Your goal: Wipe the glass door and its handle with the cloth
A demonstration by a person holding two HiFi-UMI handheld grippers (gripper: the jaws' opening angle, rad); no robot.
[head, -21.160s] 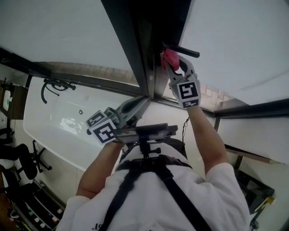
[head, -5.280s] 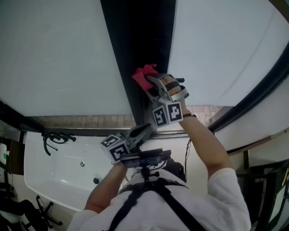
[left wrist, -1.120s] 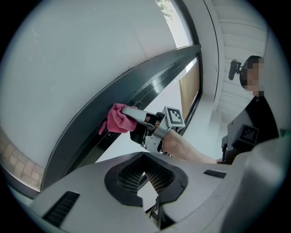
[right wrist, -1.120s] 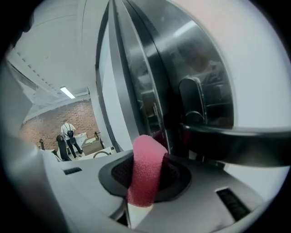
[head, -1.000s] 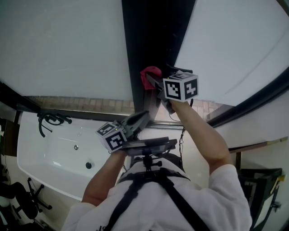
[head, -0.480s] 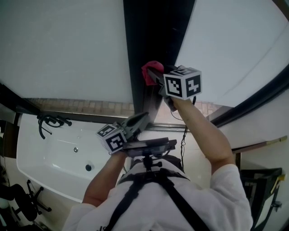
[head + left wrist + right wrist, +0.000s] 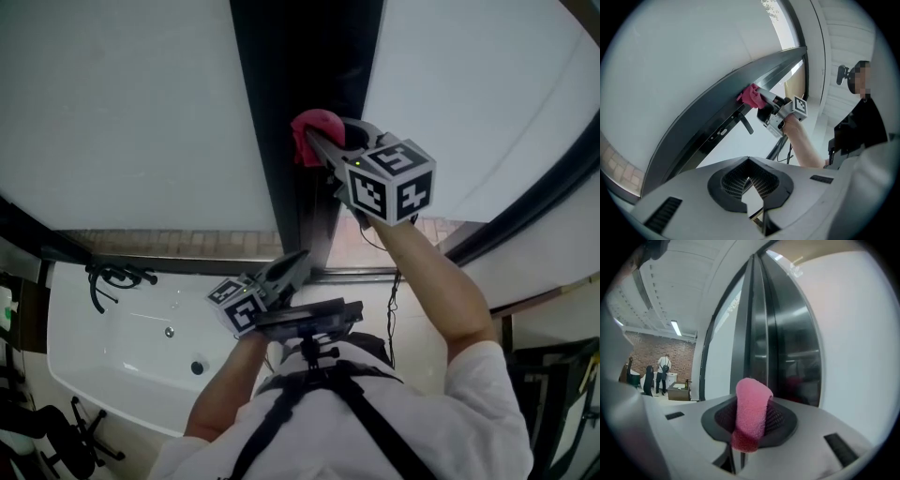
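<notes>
Presently, right gripper (image 7: 321,147) clamped on pink cloth (image 7: 307,131) against dark door frame (image 7: 300,56) at 12 o'clock; left gripper (image 7: 296,260) closed, empty, 7 o'clock.

White short-sleeve tee (image 7: 450,403), black harness straps (image 7: 305,377), black cam mount (image 7: 309,319) at chest. Left gripper (image 7: 298,260) & right gripper (image 7: 319,145): grey shells, b/w marker cubes (image 7: 389,183). Thin black cable (image 7: 392,300) under right forearm.

We hold the right gripper (image 7: 322,143) high, its jaws pinching a crumpled pink cloth (image 7: 307,132) against the dark vertical door frame (image 7: 300,66). Our left gripper (image 7: 294,263) sits low, above a white bathtub (image 7: 112,349).
</notes>
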